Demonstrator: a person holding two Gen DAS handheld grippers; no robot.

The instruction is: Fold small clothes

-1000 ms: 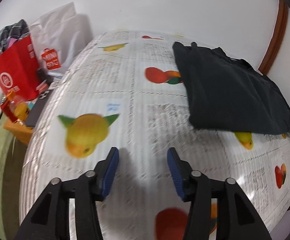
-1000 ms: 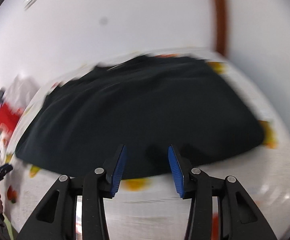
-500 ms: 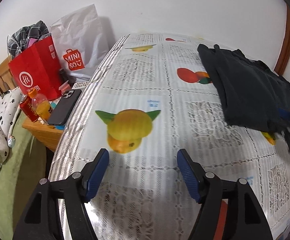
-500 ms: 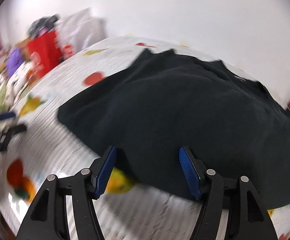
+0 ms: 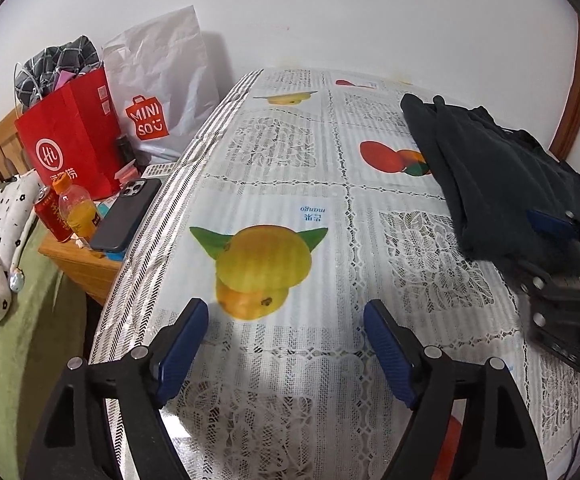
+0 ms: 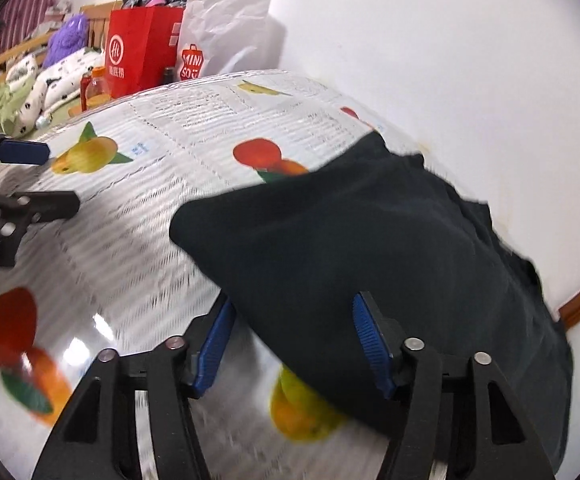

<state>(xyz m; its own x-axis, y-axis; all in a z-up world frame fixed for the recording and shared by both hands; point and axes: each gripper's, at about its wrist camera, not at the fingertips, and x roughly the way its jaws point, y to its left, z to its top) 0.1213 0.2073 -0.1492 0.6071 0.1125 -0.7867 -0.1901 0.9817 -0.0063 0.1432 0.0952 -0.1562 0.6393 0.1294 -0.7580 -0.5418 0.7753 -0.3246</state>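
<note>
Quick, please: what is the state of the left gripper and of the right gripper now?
Left gripper: open, holding nothing, above the fruit-printed lace tablecloth.
Right gripper: open, its fingers on either side of the edge of the dark folded cloth garment, not clamped.

This is a lived-in bedroom in a home. A table (image 5: pixel 290 208) under a fruit-printed lace-pattern cover stands against a white wall, beside a bed with green bedding (image 5: pixel 17 320) and a purple plush toy (image 6: pixel 67 38). A wooden nightstand (image 5: pixel 83 264) holds a phone (image 5: pixel 127 214), drink bottle (image 5: pixel 77 214), red shopping bag (image 5: pixel 69 132) and Miniso bag (image 5: pixel 161 96).
</note>
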